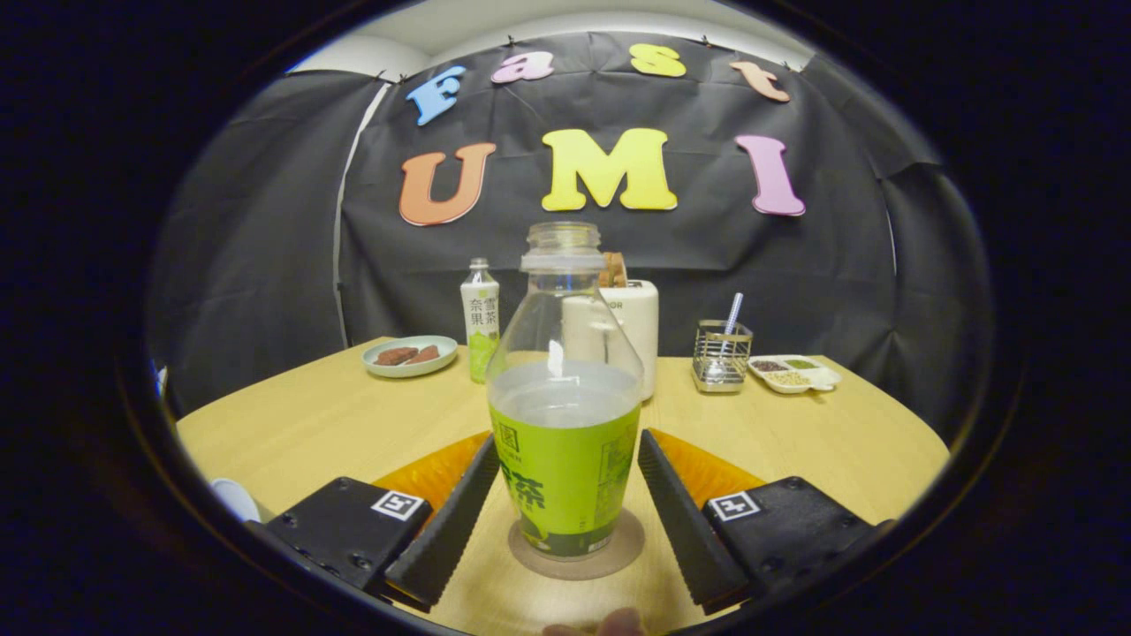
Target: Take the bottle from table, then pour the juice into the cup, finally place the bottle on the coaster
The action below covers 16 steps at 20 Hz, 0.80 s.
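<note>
A clear uncapped bottle [564, 415] with a green label, partly full of pale juice, stands upright on a round brown coaster [618, 554] on the wooden table [318, 424]. It sits between the two black fingers of my gripper [567, 459]. The left finger [451, 521] and right finger [680, 517] stand a little apart from the bottle's sides, with small gaps showing, so the gripper is open. A white rim that may be the cup [234, 496] peeks out beside the left finger block.
Behind the bottle stand a white appliance [641, 331], a second green-labelled bottle [481, 322], a plate with brown pieces [411, 355], a wire holder with a straw [722, 353] and a small snack tray [795, 373]. An orange mat [707, 473] lies under the fingers.
</note>
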{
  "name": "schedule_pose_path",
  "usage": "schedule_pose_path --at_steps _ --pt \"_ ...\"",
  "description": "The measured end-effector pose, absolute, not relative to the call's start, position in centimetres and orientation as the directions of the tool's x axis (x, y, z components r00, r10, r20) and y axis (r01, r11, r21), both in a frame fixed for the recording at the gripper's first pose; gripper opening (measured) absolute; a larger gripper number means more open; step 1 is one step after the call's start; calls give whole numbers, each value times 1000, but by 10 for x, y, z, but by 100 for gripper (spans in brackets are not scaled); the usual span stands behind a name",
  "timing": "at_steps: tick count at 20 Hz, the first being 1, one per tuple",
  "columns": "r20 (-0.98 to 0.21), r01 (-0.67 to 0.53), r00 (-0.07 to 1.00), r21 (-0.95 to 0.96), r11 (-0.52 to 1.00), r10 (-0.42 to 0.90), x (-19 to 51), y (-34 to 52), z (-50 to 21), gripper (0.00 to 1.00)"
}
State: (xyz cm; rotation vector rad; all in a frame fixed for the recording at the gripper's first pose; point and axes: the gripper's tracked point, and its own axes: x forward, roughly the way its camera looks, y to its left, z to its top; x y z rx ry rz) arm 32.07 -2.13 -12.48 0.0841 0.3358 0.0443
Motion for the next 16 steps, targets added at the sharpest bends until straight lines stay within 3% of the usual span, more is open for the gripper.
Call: schedule_pose_path --at_steps 8,16 --pt "-230 -13 973 59 998 26 238 -21 -76 100" --pt "-93 104 991 56 993 -99 114 -17 -4 100"
